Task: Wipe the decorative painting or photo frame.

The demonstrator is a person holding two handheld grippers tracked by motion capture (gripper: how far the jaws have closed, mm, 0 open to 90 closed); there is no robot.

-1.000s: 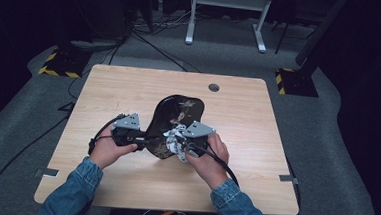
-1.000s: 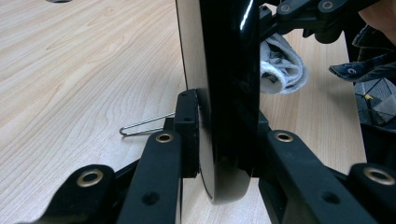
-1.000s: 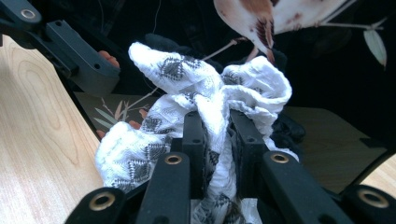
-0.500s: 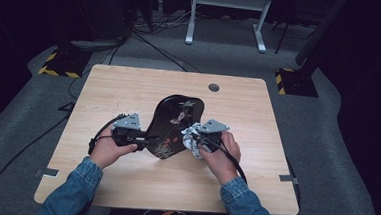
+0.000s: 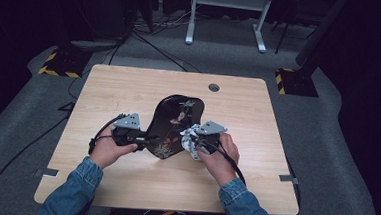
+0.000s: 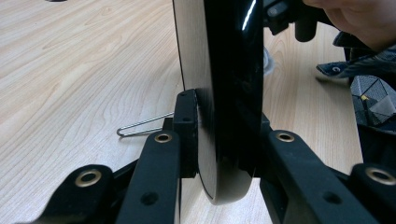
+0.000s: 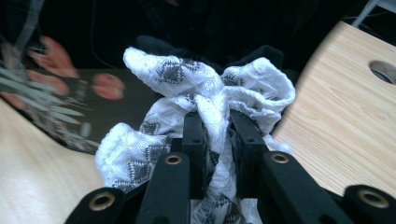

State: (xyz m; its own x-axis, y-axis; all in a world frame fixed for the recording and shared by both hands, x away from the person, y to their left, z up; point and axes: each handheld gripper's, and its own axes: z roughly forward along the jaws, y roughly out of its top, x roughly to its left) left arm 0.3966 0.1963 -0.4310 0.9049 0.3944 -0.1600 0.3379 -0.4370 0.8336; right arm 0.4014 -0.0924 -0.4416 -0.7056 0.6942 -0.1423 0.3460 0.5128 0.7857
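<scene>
Wiping glossy black flowered lacquer tray (image 5: 175, 121), frame centre: stiff, slippery; left tongs (image 6: 219, 140) pinch its rim, right tongs (image 7: 219, 140) pinch soft white patterned cloth (image 7: 201, 102).

Dim room, grey carpet floor (image 5: 328, 121), white frame legs (image 5: 224, 19) beyond the worktop's (image 5: 129, 89) far edge, black-and-yellow striped blocks (image 5: 61, 62) at its far corners
</scene>
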